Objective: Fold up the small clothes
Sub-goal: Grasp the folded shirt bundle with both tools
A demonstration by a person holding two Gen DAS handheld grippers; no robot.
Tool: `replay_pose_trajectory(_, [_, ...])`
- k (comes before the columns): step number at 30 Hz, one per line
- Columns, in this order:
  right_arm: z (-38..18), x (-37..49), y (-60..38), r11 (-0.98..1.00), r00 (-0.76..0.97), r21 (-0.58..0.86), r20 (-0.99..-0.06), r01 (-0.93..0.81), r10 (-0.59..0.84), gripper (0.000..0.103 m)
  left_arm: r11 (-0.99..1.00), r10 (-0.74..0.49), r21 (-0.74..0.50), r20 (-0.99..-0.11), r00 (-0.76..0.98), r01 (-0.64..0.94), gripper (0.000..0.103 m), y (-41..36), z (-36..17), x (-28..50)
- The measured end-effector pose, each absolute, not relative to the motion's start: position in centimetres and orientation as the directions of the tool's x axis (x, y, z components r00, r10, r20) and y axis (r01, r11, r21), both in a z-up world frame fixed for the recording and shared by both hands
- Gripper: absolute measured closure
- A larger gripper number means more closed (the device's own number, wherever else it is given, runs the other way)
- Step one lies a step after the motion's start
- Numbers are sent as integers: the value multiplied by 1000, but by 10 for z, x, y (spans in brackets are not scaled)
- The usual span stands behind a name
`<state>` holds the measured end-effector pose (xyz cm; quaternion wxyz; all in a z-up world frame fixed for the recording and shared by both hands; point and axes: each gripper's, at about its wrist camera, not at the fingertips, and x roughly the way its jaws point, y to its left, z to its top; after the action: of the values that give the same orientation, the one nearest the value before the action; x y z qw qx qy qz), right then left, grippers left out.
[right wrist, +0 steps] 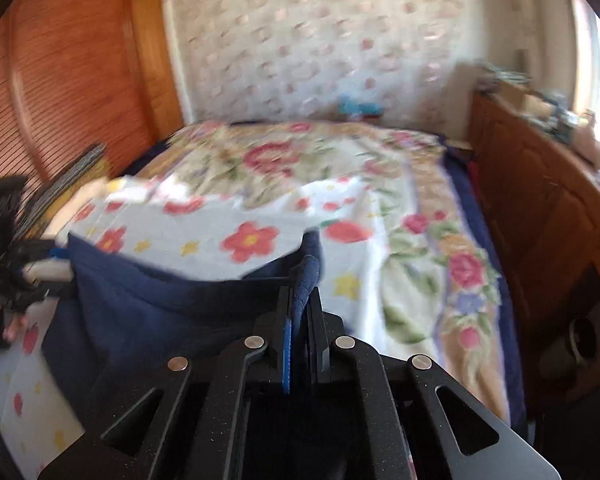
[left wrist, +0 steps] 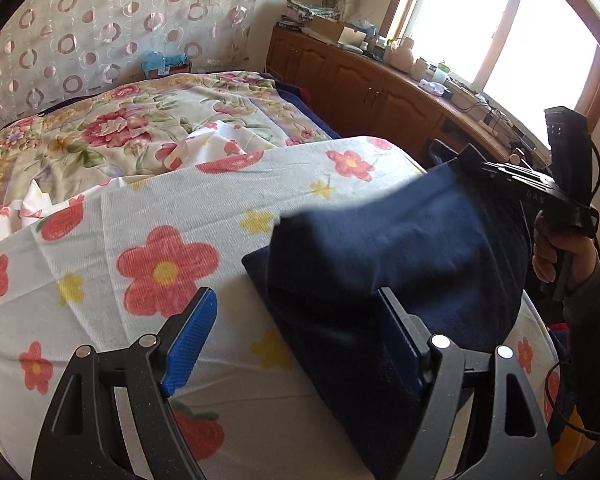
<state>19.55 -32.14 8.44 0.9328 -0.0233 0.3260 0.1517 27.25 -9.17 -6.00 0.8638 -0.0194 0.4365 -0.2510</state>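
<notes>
In the left wrist view we see the left gripper (left wrist: 296,344) with its two blue ribbed fingers (left wrist: 190,340) standing wide apart, holding nothing. The dark navy blue soft cloth garment (left wrist: 400,252) lies on the white bed sheet with red and yellow flowers (left wrist: 172,220); one blue finger is over the bare sheet beside the garment, and the other one is against the garment's near edge. Beyond the garment, at its far side, the black right gripper (left wrist: 540,188) is held by a hand (left wrist: 560,256), and the far part of the garment rises up toward it. Behind the sheet lies a beige floral quilt (left wrist: 112,132), and a brown wooden cabinet (left wrist: 360,80) stands under the bright window. In the right wrist view, which is blurred, the fingers of the right gripper (right wrist: 302,300) are pressed together on a corner of the navy garment (right wrist: 148,300), and the cloth stretches from this corner across the flowered sheet (right wrist: 244,236). At the garment's far end we see the left gripper (right wrist: 24,276), but there we cannot tell how its fingers stand.
</notes>
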Motion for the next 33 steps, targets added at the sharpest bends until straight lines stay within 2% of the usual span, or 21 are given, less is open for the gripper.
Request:
replay_pose_trajectory(2, [83, 198, -335, 966, 742, 104, -623, -236, 249, 98, 874, -454, -266, -747, 485, 407, 23, -91, -63, 277])
replay_pose_trajectory(5, [79, 198, -332, 968, 738, 65, -635, -244, 229, 98, 871, -462, -290, -756, 464, 395, 23, -92, -69, 282])
replay_pose_trajectory(9, [82, 202, -335, 965, 734, 86, -634, -247, 244, 97, 865, -482, -319, -747, 459, 388, 22, -92, -72, 285])
replay_pose_trajectory(11, [80, 203, -335, 965, 723, 93, -645, -245, 246, 82, 861, -490, -330, -742, 458, 387, 22, -92, -71, 286])
replay_pose_trajectory(14, [76, 203, -331, 968, 709, 89, -666, -234, 232, 69, 859, -494, -335, -740, 457, 386, 23, -93, -71, 290])
replay_pose_trajectory(21, [91, 190, -340, 967, 738, 128, -627, -218, 250, 51, 860, -491, -330, -741, 458, 389, 23, -93, -70, 292])
replay_pose_trajectory(24, [88, 183, -337, 960, 721, 131, -638, -247, 272, 45, 860, -492, -332, -740, 458, 388, 23, -94, -70, 291])
replay_pose_trajectory(27, [73, 186, -331, 954, 679, 119, -679, -276, 281, 45, 854, -502, -338, -737, 454, 395, 33, -95, -69, 292])
replay_pose_trajectory(28, [69, 189, -330, 954, 664, 119, -694, -277, 279, 45, 849, -508, -341, -736, 447, 403, 41, -96, -68, 292])
replay_pose_trajectory(29, [64, 193, -329, 954, 651, 119, -707, -276, 277, 45, 846, -511, -340, -737, 442, 411, 44, -98, -68, 292])
replay_pose_trajectory(33, [54, 205, -327, 938, 603, 168, -728, -303, 325, 45, 847, -506, -329, -739, 445, 417, 46, -99, -68, 293])
